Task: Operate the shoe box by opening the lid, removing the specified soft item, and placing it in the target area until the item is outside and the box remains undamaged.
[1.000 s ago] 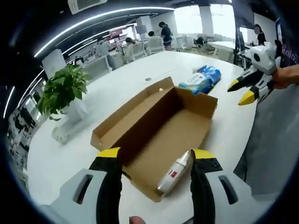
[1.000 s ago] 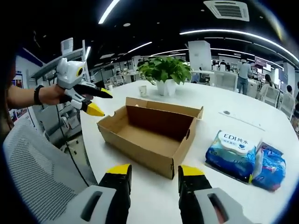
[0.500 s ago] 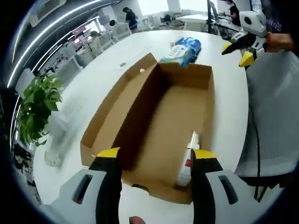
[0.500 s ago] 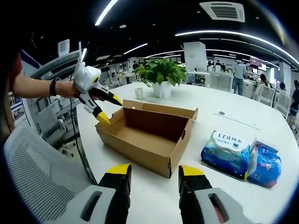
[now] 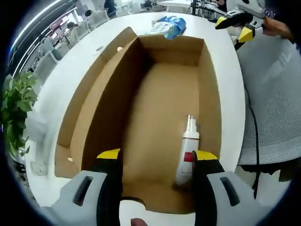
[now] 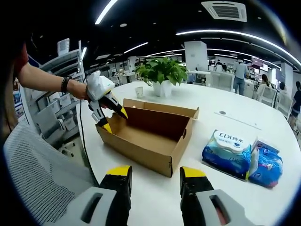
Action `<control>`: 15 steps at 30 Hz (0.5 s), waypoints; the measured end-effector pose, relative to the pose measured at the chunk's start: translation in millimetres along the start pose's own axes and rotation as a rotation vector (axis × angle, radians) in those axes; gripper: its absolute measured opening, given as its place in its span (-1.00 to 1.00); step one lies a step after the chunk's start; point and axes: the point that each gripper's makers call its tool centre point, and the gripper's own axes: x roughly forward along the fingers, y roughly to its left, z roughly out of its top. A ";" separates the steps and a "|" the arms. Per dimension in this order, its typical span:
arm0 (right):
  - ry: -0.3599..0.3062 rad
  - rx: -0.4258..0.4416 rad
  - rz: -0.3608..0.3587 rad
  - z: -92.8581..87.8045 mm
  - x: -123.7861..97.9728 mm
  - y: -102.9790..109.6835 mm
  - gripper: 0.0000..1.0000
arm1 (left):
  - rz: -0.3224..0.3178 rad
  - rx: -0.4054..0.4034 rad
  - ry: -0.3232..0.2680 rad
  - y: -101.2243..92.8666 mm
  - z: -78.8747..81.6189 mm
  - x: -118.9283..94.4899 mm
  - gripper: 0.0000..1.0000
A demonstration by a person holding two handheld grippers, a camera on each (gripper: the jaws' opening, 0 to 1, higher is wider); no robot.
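Looking down the left gripper (image 5: 154,157), I see its yellow-tipped jaws apart, poised over the near end of the open shoe box (image 5: 96,106). A white spray bottle (image 5: 187,153) lies on the box floor, lower right of frame, just beside the right jaw. In the right gripper view, my right gripper (image 6: 153,173) hangs spread above the white table (image 6: 155,195), while tissue packs (image 6: 230,154) rest at right.
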 end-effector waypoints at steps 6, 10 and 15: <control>0.009 -0.004 0.000 -1.7 0.7 0.6 -0.25 | -0.029 0.005 0.009 -3.9 -3.1 4.9 0.13; 0.008 -0.004 -0.004 -1.3 0.5 0.1 -0.25 | -0.028 0.059 0.031 -3.2 -5.6 6.9 0.13; 0.010 -0.005 -0.010 -1.9 0.4 -2.2 -0.25 | -0.011 0.105 0.042 -3.8 -1.4 9.9 0.10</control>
